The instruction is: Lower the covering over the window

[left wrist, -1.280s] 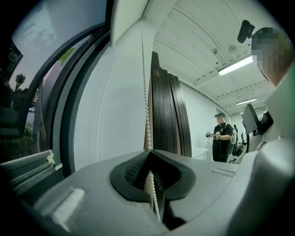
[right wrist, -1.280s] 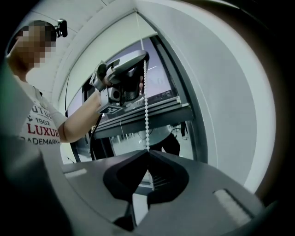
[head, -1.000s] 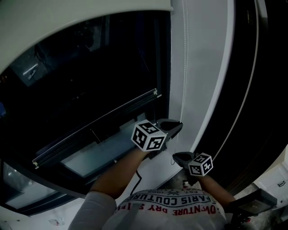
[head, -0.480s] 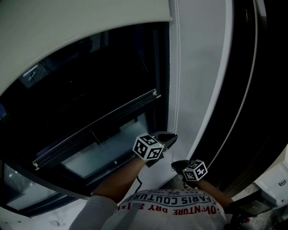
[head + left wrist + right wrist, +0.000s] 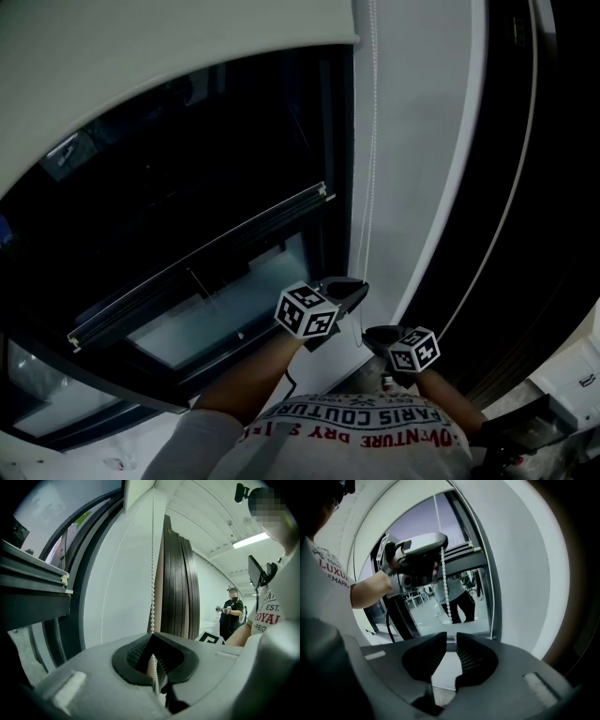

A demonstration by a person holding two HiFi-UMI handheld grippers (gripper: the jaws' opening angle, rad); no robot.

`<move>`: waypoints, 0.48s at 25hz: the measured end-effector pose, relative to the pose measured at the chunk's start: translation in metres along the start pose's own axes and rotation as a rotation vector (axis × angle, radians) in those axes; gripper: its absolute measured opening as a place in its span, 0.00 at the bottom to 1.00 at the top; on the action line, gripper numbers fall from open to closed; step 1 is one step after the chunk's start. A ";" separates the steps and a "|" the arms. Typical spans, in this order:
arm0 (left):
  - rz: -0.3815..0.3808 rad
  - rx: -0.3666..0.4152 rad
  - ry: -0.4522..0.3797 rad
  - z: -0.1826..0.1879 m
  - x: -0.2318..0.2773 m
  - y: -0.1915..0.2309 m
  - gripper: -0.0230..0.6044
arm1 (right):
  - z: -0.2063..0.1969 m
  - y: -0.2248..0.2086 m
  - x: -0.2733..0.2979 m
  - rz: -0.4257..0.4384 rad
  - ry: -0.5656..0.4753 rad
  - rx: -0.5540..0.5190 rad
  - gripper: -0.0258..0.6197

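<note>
A pale roller blind covers the top of the dark window. Its white bead chain hangs down the right side of the frame. My left gripper is shut on the chain, which runs between the pads. My right gripper is just below and to the right of the left one. Its jaws are opening, with a gap and nothing between them. In the right gripper view the chain dangles from the left gripper ahead of the open jaws.
A white wall panel stands right of the window, and a dark curved frame beyond it. A metal sash bar crosses the glass. Dark stacked panels and a standing person are in the room behind.
Both grippers came down along the chain and the blind's lower edge dropped a little. The right gripper's jaws have since parted and let go of the chain.
</note>
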State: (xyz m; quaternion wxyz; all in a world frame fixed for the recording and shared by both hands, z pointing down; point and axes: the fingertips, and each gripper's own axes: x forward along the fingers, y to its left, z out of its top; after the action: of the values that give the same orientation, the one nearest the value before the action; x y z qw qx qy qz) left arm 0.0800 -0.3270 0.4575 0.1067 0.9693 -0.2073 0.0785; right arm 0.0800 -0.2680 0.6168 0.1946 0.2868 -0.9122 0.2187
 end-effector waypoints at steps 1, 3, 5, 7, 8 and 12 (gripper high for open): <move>0.000 0.003 -0.002 0.000 0.000 -0.001 0.05 | 0.009 -0.001 -0.004 -0.005 -0.017 -0.010 0.15; 0.003 0.004 -0.005 0.001 -0.001 -0.002 0.05 | 0.029 -0.003 -0.015 -0.013 -0.049 -0.036 0.18; 0.003 0.006 -0.007 0.001 -0.002 -0.003 0.05 | 0.051 -0.004 -0.028 -0.011 -0.083 -0.054 0.20; 0.003 0.012 -0.007 0.001 -0.005 -0.005 0.05 | 0.076 -0.003 -0.043 0.001 -0.130 -0.065 0.22; 0.003 0.016 -0.007 0.000 -0.006 -0.006 0.05 | 0.092 -0.002 -0.052 0.005 -0.163 -0.069 0.23; 0.001 0.017 -0.014 0.000 -0.010 -0.009 0.05 | 0.162 0.001 -0.091 -0.007 -0.329 -0.089 0.23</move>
State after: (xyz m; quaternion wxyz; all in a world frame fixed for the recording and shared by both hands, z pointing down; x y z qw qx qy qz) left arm 0.0751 -0.3152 0.4543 0.0972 0.9705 -0.2079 0.0735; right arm 0.1112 -0.3101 0.4388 0.0560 0.3133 -0.9394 0.1275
